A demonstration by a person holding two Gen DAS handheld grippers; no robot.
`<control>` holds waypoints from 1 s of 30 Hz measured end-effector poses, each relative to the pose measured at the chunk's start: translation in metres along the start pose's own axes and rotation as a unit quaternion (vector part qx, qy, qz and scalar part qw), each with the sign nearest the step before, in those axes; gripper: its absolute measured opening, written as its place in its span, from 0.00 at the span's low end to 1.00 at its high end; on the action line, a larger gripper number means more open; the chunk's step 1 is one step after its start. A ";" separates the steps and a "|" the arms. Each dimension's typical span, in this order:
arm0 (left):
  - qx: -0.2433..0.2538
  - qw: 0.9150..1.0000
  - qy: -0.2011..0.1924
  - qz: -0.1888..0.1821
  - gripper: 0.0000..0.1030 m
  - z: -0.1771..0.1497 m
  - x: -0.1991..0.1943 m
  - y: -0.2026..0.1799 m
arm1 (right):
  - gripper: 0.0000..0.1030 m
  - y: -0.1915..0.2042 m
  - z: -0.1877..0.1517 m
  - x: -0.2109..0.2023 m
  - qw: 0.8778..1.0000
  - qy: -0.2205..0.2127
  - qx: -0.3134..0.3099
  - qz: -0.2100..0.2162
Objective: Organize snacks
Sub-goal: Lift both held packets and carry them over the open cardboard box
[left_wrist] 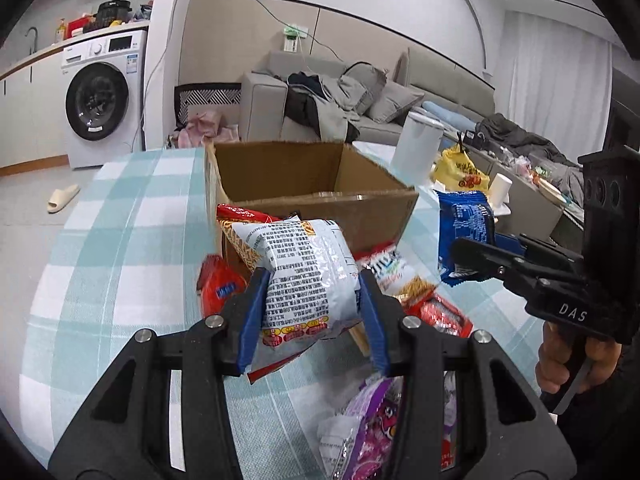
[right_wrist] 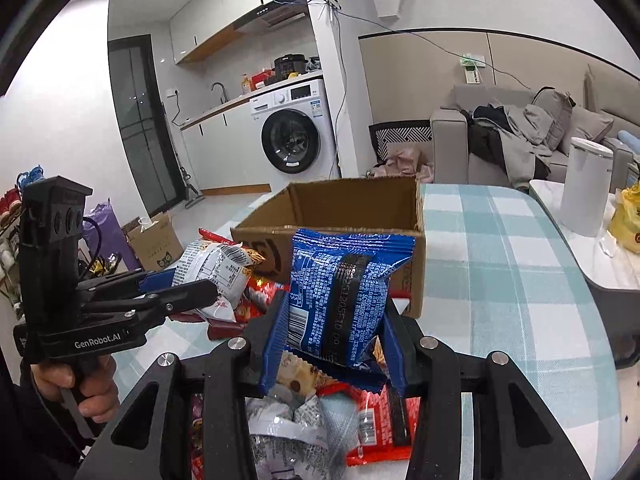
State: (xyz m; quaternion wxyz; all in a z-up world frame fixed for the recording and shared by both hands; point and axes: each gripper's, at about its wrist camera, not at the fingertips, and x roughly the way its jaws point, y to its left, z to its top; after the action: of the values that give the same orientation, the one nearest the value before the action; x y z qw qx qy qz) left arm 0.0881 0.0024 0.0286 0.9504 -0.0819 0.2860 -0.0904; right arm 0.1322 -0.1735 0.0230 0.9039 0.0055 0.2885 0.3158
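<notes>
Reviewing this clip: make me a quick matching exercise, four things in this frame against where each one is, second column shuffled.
Things:
1. silver-white printed snack bag
2. blue snack packet
3. cardboard box
4. purple snack packet

Places:
A. lying on the checked tablecloth under the left gripper
B. held in the right gripper
C. standing open on the table behind the snack pile
D. held in the left gripper

Pairs: 1-D, 2-B, 3-C, 4-A
</notes>
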 end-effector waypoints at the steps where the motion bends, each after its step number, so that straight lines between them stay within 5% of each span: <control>1: 0.000 1.000 -0.002 0.000 0.40 0.003 -0.001 -0.001 | 0.42 0.000 0.003 -0.001 1.000 -0.004 -0.001 -0.001; 13: 0.003 0.999 -0.039 0.017 0.40 0.040 -0.008 -0.001 | 0.42 0.006 0.043 0.004 1.000 -0.026 -0.010 0.003; 30: 0.001 0.998 -0.056 0.031 0.41 0.083 0.008 0.005 | 0.42 0.005 0.069 0.044 1.000 -0.006 0.005 0.010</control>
State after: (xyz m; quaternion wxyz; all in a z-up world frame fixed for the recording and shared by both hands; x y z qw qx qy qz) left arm 0.1417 0.0146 0.0918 0.9674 -0.0772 0.2344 -0.0563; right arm 0.1933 -0.1324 0.0587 0.9023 0.0151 0.2847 0.3233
